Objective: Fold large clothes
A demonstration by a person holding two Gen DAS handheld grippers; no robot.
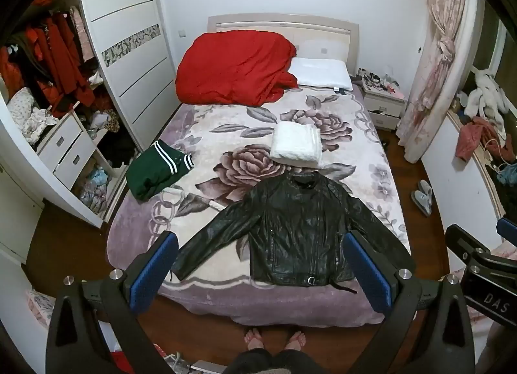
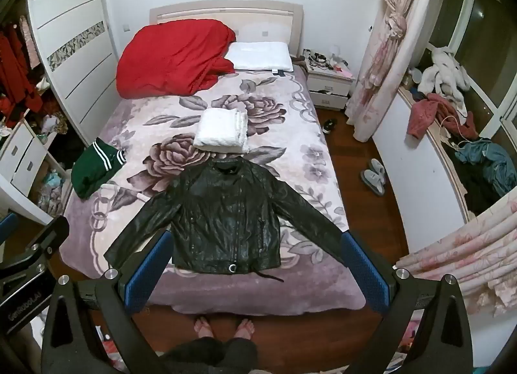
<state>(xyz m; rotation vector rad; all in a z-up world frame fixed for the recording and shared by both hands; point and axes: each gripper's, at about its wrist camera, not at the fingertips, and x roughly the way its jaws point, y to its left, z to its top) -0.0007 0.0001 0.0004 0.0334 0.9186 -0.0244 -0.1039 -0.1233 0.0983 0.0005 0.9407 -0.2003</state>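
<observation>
A black leather jacket (image 1: pixel 297 232) (image 2: pixel 226 215) lies flat and face up near the foot of the bed, both sleeves spread out to the sides, collar towards the headboard. My left gripper (image 1: pixel 261 264) hangs open above the foot of the bed, its blue pads wide apart with nothing between them. My right gripper (image 2: pixel 255 261) is also open and holds nothing, well above the jacket. Each gripper's black body shows at the edge of the other's view. The bed (image 1: pixel 206 303) (image 2: pixel 135 135) carries a floral blanket.
A folded white cloth (image 1: pixel 295 144) (image 2: pixel 223 135) lies beyond the collar, a folded green garment (image 1: pixel 155 170) (image 2: pixel 95 170) at the left edge. Red duvet (image 1: pixel 232 67) and pillow (image 1: pixel 320 73) sit at the head. A person's bare feet (image 1: pixel 274 340) stand at the bed's foot. Slippers (image 2: pixel 373 177) lie on the right floor.
</observation>
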